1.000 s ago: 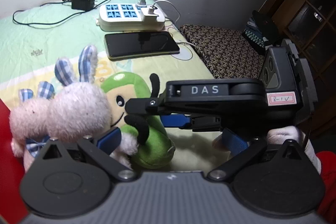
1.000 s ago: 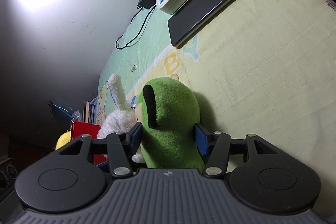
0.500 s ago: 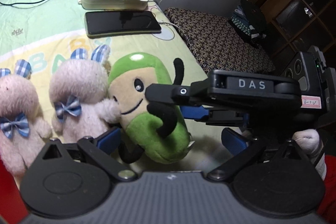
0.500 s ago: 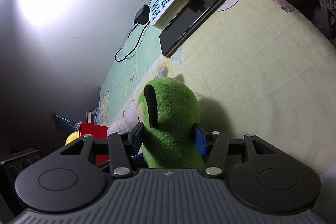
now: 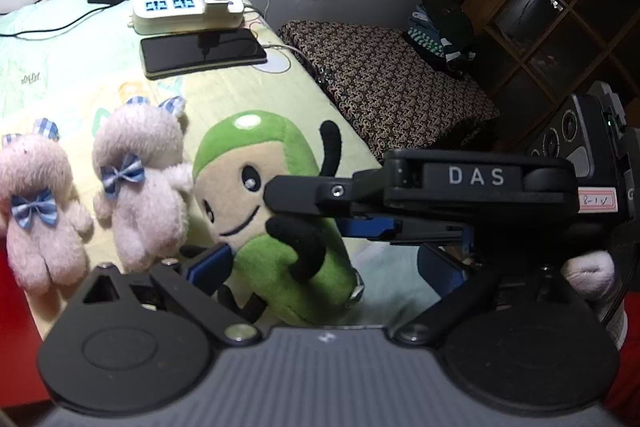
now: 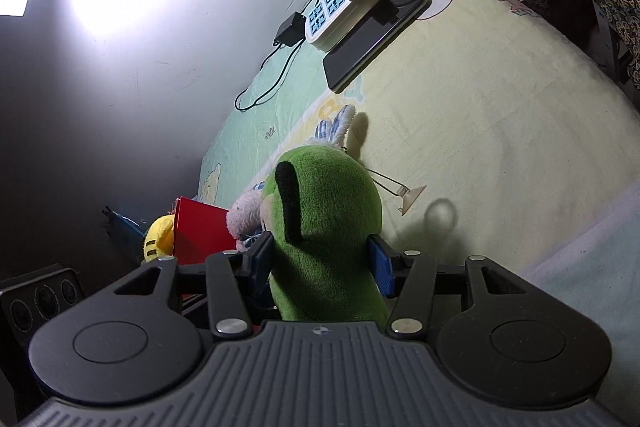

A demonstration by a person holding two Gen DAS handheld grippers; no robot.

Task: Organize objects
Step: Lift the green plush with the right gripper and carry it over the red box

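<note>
Now your right gripper [image 6: 322, 259] squeezes the green plush toy [image 5: 272, 219] on both sides above the bedsheet [image 6: 500, 115], beside two pink plush bunnies [image 5: 140, 179]. Your left gripper [image 5: 324, 267] gapes empty, jaws just narrowing around it.
</note>
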